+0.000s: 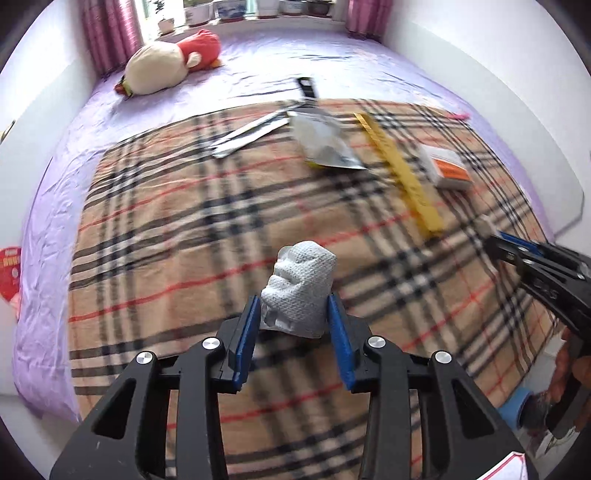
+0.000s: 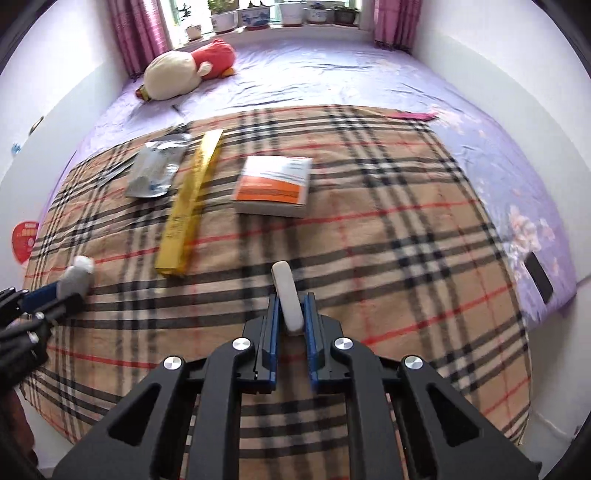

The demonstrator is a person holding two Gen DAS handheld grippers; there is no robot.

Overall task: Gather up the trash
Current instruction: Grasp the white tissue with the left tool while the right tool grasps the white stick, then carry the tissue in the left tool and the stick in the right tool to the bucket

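My left gripper [image 1: 291, 310] is shut on a crumpled white tissue [image 1: 301, 290] and holds it above the plaid blanket [image 1: 184, 240]; the tissue also shows at the left edge of the right wrist view [image 2: 75, 278]. My right gripper [image 2: 290, 306] is shut on a flat white oval piece [image 2: 288, 295], edge-on between the blue pads, above the blanket [image 2: 388, 258]. On the blanket lie a silver foil pouch [image 2: 155, 171], a long yellow wrapper box [image 2: 190, 206] and silver strips [image 1: 251, 134].
An orange-and-white book [image 2: 275, 184] lies mid-blanket. A plush toy [image 2: 188, 70] lies at the far end of the purple bed sheet [image 2: 332, 74]. A black phone [image 2: 539, 277] lies at the right bed edge. White walls flank the bed. Potted plants [image 2: 255, 14] line the windowsill.
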